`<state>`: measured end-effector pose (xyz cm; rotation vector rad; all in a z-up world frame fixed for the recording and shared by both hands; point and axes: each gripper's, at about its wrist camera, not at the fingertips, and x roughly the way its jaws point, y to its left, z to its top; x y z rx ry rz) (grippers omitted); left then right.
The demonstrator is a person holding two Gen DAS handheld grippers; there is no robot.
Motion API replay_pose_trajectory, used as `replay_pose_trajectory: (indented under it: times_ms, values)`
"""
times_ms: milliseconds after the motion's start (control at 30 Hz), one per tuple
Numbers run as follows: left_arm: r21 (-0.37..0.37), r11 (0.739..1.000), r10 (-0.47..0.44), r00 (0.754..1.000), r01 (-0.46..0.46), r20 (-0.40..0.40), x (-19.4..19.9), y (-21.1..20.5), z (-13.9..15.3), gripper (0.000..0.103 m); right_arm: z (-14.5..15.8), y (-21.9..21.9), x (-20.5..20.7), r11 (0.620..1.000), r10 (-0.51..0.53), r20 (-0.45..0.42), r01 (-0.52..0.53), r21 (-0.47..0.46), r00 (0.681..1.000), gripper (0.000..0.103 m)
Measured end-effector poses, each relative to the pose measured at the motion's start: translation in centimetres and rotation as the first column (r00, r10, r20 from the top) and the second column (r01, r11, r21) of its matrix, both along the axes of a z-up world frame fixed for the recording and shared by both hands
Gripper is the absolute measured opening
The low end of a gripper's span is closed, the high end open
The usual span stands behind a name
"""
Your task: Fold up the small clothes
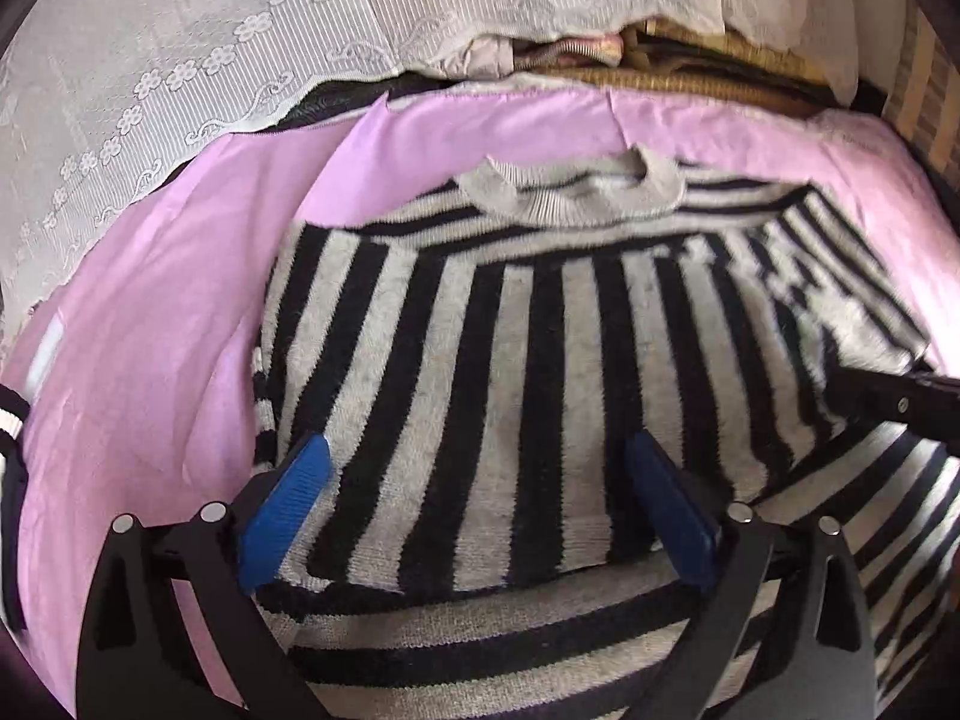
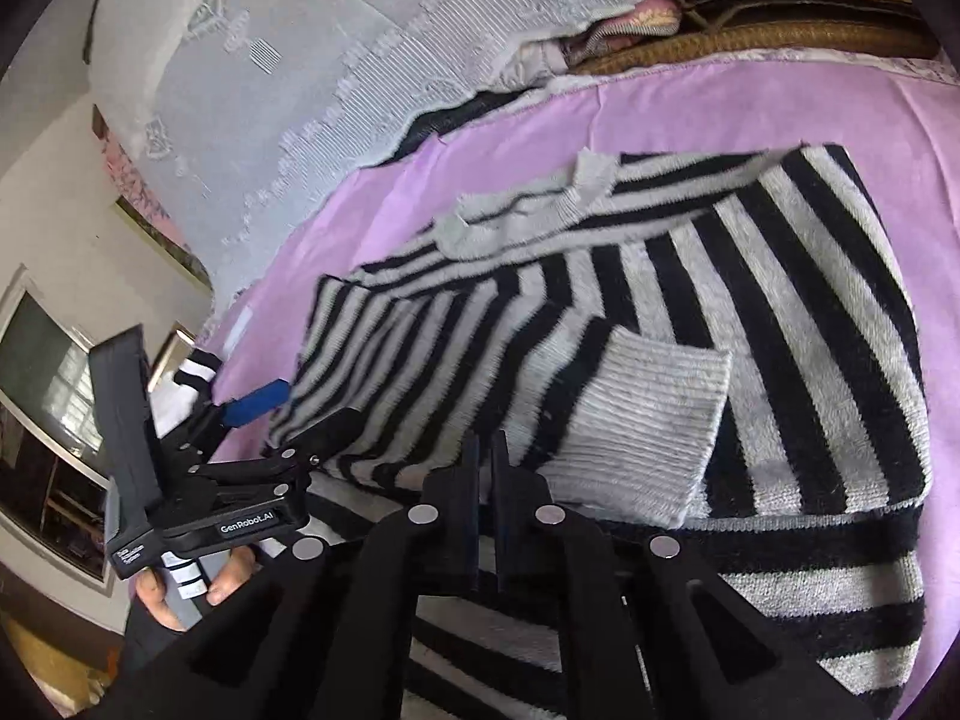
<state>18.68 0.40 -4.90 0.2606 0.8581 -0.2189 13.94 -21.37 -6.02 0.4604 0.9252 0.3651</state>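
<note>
A black-and-white striped sweater lies on a pink sheet, grey collar at the far side, both sleeves folded across the body. My left gripper is open, its blue pads spread just above the sweater's lower part. In the right wrist view the sweater shows with a grey ribbed cuff on top. My right gripper is shut, its jaws together at the sleeve beside the cuff; whether fabric is pinched is hidden. The left gripper sits at the sweater's left edge.
White lace fabric hangs along the far left. A wicker basket with clothes stands behind the sheet. The right gripper's black finger enters the left wrist view from the right. A hand holds the left gripper.
</note>
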Motion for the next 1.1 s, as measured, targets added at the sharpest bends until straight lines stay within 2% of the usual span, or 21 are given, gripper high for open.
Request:
replay_pose_trajectory:
  times_ms: [100, 233, 300, 367, 400, 467, 533, 567, 600, 667, 767, 900, 967, 1000, 1067, 1100]
  values:
    - [-0.048, 0.999, 0.002, 1.0, -0.003, -0.016, 0.2, 0.7, 0.1, 0.099, -0.8, -1.6, 0.0, 0.993, -0.01, -0.033, 0.014, 0.114, 0.999, 0.0]
    - [-0.067, 0.998, 0.019, 1.0, -0.019, -0.003, -0.9, 1.7, 0.6, 0.099, 0.2, -1.4, -1.9, 0.996, -0.045, 0.001, 0.045, 0.077, 0.999, 0.0]
    - [-0.095, 0.995, 0.011, 1.0, -0.01, 0.012, -1.8, 2.2, 1.3, 0.099, 1.0, -1.2, -2.8, 0.998, -0.041, 0.031, 0.04, 0.054, 0.999, 0.005]
    - [-0.074, 0.997, 0.024, 0.999, -0.022, 0.023, -2.1, 2.5, 1.3, 0.099, 1.1, -1.1, -3.0, 0.999, -0.05, 0.034, 0.049, 0.011, 0.998, 0.005]
    - [-0.063, 0.997, 0.038, 0.999, -0.036, 0.019, -2.1, 2.8, 1.0, 0.099, 0.7, -1.3, -2.9, 0.998, -0.057, 0.02, 0.057, 0.004, 0.998, 0.002]
    - [-0.078, 0.995, 0.058, 0.998, -0.059, -0.017, -1.7, 3.5, 0.3, 0.099, -0.7, -2.1, -2.7, 0.997, -0.075, -0.027, 0.075, 0.031, 0.997, 0.0]
    - [-0.11, 0.991, 0.07, 0.997, -0.073, -0.033, -1.8, 4.1, 0.6, 0.099, -0.8, -2.5, -3.0, 0.994, -0.09, -0.033, 0.092, 0.062, 0.995, 0.0]
    - [-0.12, 0.99, 0.069, 0.997, -0.071, -0.027, -1.9, 4.2, 1.1, 0.099, 0.0, -2.3, -3.2, 0.994, -0.095, -0.01, 0.096, 0.047, 0.995, 0.0]
    - [-0.127, 0.99, 0.061, 0.998, -0.063, -0.016, -1.9, 4.1, 1.7, 0.099, 1.0, -2.1, -3.3, 0.995, -0.099, 0.025, 0.098, 0.031, 0.995, 0.006]
    - [-0.137, 0.989, 0.049, 0.999, -0.048, 0.007, -1.5, 3.7, 3.1, 0.099, 2.6, -1.6, -2.8, 0.996, -0.091, 0.065, 0.089, 0.029, 0.994, 0.006]
    - [-0.128, 0.991, 0.036, 0.999, -0.036, -0.001, 0.7, 2.7, 4.1, 0.099, 3.5, -1.1, -0.3, 0.995, -0.065, 0.052, 0.061, 0.075, 0.997, 0.006]
    - [-0.055, 0.995, 0.084, 0.996, -0.086, -0.042, 4.8, 1.4, 2.7, 0.099, 1.6, -0.6, 3.7, 0.99, -0.066, -0.019, 0.068, 0.124, 0.998, 0.006]
    - [-0.029, 0.993, 0.115, 0.991, -0.118, -0.065, 6.3, 1.8, 1.1, 0.099, 0.0, -1.2, 4.5, 0.989, -0.108, -0.046, 0.112, 0.101, 0.993, 0.003]
    - [-0.037, 0.992, 0.12, 0.99, -0.123, -0.076, 6.8, 2.2, 0.2, 0.099, -0.8, -1.7, 4.6, 0.987, -0.113, -0.047, 0.118, 0.112, 0.992, 0.0]
    - [-0.139, 0.983, 0.108, 0.99, -0.12, -0.091, 6.8, 3.6, -0.5, 0.099, -1.4, -3.0, 4.3, 0.983, -0.099, -0.034, 0.103, 0.153, 0.995, 0.0]
    - [-0.156, 0.98, 0.108, 0.99, -0.122, -0.094, 6.8, 4.0, -0.4, 0.099, -1.1, -3.5, 4.1, 0.983, -0.119, -0.032, 0.122, 0.136, 0.992, 0.0]
